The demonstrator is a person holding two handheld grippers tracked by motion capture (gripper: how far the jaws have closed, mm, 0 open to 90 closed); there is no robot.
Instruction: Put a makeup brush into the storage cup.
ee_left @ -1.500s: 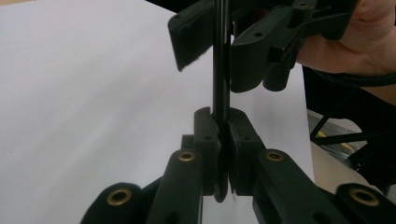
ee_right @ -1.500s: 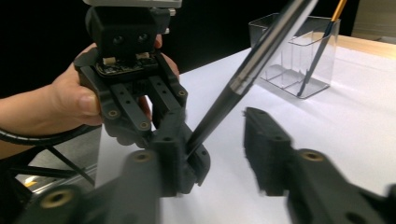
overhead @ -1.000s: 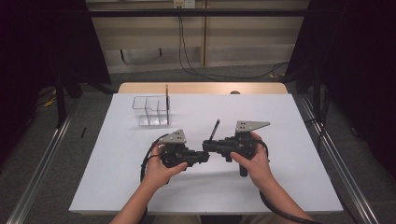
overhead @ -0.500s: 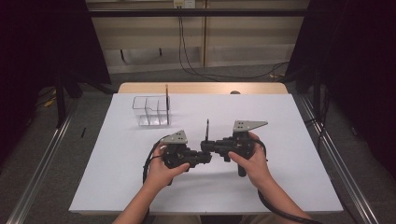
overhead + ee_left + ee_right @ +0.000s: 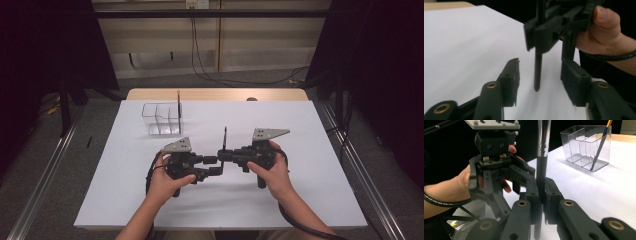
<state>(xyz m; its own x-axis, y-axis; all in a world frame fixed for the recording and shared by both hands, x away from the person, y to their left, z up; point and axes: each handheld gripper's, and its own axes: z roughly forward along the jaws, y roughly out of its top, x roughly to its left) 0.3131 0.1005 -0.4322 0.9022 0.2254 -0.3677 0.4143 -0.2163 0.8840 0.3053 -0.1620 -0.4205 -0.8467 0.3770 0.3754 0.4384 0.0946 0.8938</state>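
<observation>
- from above, the two claws meet nose to nose near the middle of the white tabletop (image 5: 310, 150), the left claw (image 5: 214, 166) held in the person's left hand (image 5: 167, 181) and the right claw (image 5: 224, 155) in the right hand (image 5: 267, 170).
- a thin dark brush (image 5: 225, 138) stands upright between them; from up there it is just a short black stick.
- the right gripper view shows the grip: the right claw (image 5: 541, 195) is pressed together on the brush (image 5: 542, 157), black low down with a shiny metal sleeve higher up.
- the left gripper view shows the other side: the left claw (image 5: 540, 75) stands apart, having just been opening, with the brush's lower end (image 5: 537, 72) hanging free in the gap, touching neither pad.
- that lower end looks to hover just above the tabletop, though i can't be sure of the gap.
- a clear divided holder (image 5: 161, 119) sits well apart toward the far left of the tabletop, with a second brush (image 5: 178, 102) leaning in it; the right gripper view picks out that brush's golden ferrule (image 5: 608, 123).
</observation>
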